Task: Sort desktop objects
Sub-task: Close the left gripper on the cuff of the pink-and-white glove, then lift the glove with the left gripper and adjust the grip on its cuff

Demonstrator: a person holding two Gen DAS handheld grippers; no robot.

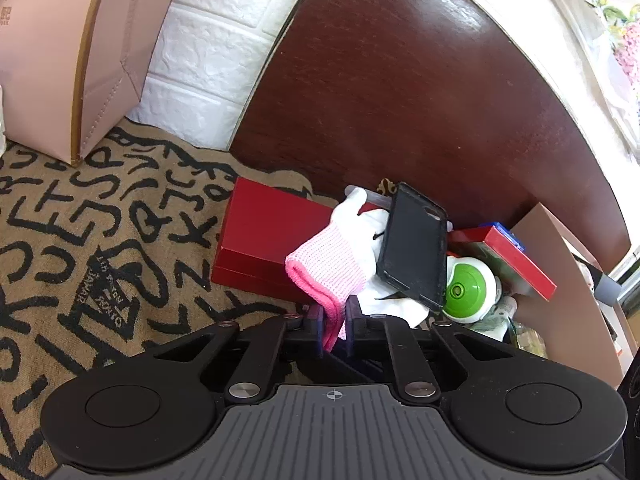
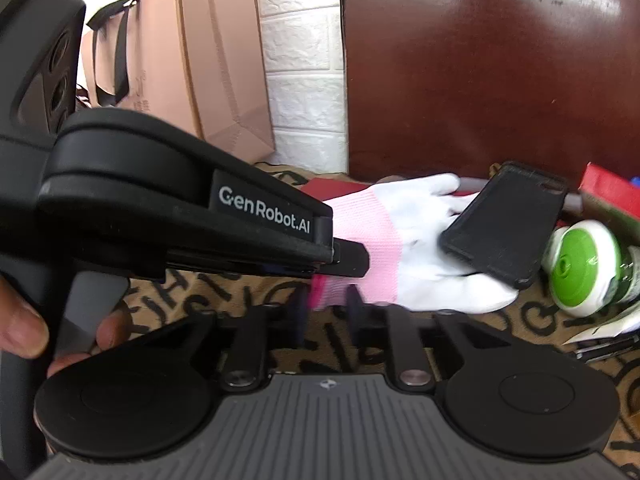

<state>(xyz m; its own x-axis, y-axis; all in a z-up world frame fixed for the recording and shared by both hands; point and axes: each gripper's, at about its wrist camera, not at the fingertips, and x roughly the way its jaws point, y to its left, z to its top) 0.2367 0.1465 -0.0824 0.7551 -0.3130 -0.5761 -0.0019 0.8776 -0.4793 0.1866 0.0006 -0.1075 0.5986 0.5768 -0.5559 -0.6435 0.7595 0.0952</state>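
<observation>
A white glove (image 1: 360, 216) with a pink cuff (image 1: 326, 270) lies across a red box (image 1: 260, 236). A black phone case (image 1: 414, 246) rests tilted on the glove's palm. My left gripper (image 1: 334, 326) is shut on the cuff's edge. In the right wrist view the glove (image 2: 424, 216) stretches to the right under the phone case (image 2: 504, 224). My right gripper (image 2: 328, 308) is shut on the lower corner of the pink cuff (image 2: 372, 236). The left gripper (image 2: 354, 261) comes in from the left and pinches the same cuff just above. A hand (image 2: 24, 332) holds its handle.
A green-and-white round container (image 1: 466, 290) and a red-and-blue box (image 1: 516, 256) crowd the right. A dark brown leather panel (image 1: 400, 100) stands behind. A pink paper bag (image 1: 60, 60) stands at the left on the letter-patterned cloth (image 1: 80, 220). A white brick wall (image 1: 208, 60) is behind.
</observation>
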